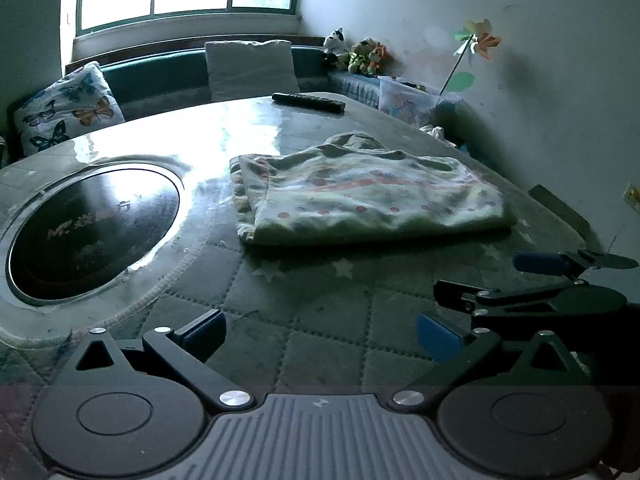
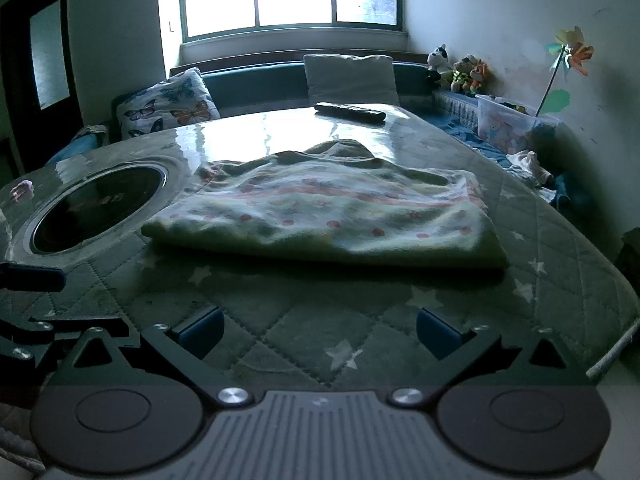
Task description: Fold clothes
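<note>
Garment (image 2: 320,216) lies partly folded on the quilted table (image 2: 304,320); my left gripper (image 1: 320,330) and right gripper (image 2: 320,330) hover spread, empty, needing its near edge next

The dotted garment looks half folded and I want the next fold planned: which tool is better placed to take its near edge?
Probably the right tool: open, facing the garment squarely. For the left tool, the garment lies off to its right.
</note>
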Action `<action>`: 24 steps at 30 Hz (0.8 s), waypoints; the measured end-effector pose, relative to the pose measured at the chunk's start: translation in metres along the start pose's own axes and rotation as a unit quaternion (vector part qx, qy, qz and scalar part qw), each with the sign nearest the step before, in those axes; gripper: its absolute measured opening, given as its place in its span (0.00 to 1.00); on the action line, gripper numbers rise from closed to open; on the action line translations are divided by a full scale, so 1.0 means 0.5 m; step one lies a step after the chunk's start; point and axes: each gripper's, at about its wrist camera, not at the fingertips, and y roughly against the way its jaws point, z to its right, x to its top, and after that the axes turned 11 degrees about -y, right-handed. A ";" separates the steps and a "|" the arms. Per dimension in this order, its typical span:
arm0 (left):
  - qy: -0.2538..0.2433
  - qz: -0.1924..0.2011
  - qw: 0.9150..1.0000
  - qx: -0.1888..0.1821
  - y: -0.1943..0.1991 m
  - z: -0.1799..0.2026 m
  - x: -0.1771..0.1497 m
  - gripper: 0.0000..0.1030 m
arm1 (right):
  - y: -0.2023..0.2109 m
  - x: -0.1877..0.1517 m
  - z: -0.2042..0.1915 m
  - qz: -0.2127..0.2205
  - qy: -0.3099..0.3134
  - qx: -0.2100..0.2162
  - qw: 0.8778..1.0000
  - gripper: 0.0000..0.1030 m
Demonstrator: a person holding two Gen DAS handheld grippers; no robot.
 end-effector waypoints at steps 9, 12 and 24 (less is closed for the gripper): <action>-0.002 -0.004 1.000 -0.003 -0.004 0.006 -0.002 1.00 | -0.002 0.000 -0.001 0.000 -0.001 0.001 1.000 1.00; -0.001 -0.004 1.000 -0.004 -0.004 0.007 -0.002 1.00 | -0.002 -0.001 -0.003 -0.001 -0.001 0.002 1.000 1.00; 0.002 -0.002 1.000 -0.007 -0.003 0.010 -0.001 1.00 | 0.001 -0.002 -0.005 0.001 -0.002 0.001 1.000 1.00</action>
